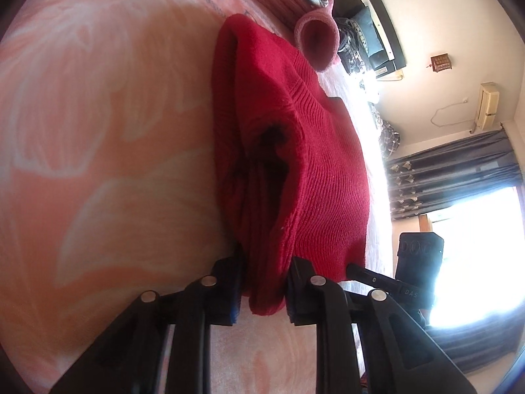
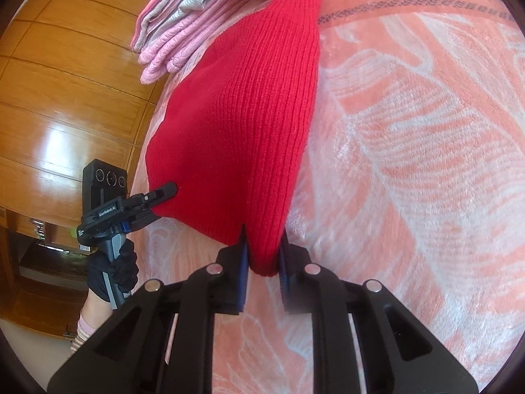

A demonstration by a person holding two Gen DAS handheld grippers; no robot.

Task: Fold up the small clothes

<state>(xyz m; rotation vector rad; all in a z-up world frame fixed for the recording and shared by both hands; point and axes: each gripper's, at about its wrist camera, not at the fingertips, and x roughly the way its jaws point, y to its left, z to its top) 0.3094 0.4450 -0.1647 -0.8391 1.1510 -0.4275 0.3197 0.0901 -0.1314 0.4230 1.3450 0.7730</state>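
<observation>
Sweater [image 2: 249,124], red ribbed knit, lies on bed [image 2: 410,164] over peach floral blanket; long axis runs away from us toward pink folded pile [image 2: 170,32]. Near hem sits between our fingers on both sides: right gripper [image 2: 262,262] pinches one hem corner, left gripper [image 1: 264,290] pinches other, fingers closed on bunched knit.

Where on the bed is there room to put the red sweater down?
The bare stretch of pink blanket right of the red sweater is free. It is crowded at the far end, where the folded pink clothes lie.
</observation>
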